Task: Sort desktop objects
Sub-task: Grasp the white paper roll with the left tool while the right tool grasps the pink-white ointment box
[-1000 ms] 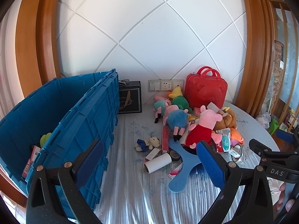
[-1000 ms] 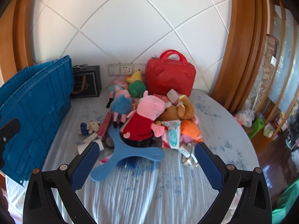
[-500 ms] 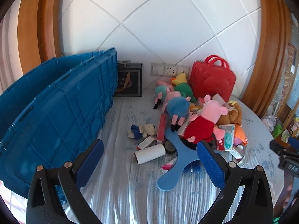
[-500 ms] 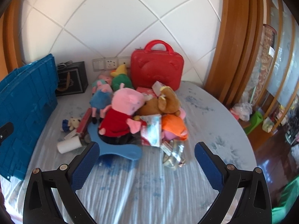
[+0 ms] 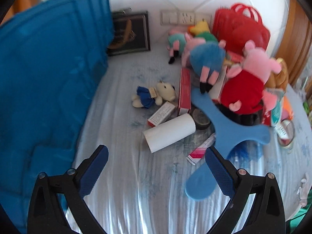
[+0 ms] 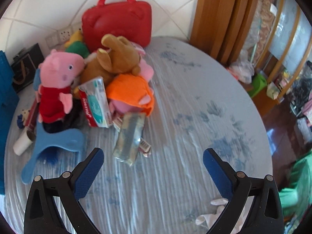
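Observation:
A pile of toys and boxes lies on the table. In the left wrist view my left gripper (image 5: 156, 163) is open and empty, just short of a white paper roll (image 5: 169, 132). Beyond it lie a small bear in blue (image 5: 154, 95), a long red box (image 5: 184, 89), a blue three-armed plastic piece (image 5: 224, 130) and a pink pig plush in red (image 5: 245, 85). In the right wrist view my right gripper (image 6: 153, 165) is open and empty, just short of a clear-wrapped pack (image 6: 129, 138). Behind it are a toothpaste box (image 6: 95, 101), an orange plush (image 6: 130, 91) and a brown bear (image 6: 115, 60).
A big blue crate (image 5: 44, 81) stands along the left. A red case (image 6: 117, 17) and a black box (image 5: 128, 33) stand at the wall. The table's round edge (image 6: 261, 128) drops off at the right, with a wooden frame (image 6: 218, 19) beyond. White scraps (image 6: 212, 210) lie near the front edge.
Both grippers have moved down and closer to the pile. The left view has left the crate's inside and now faces the paper roll. The right view has swung right, towards the wrapped pack.

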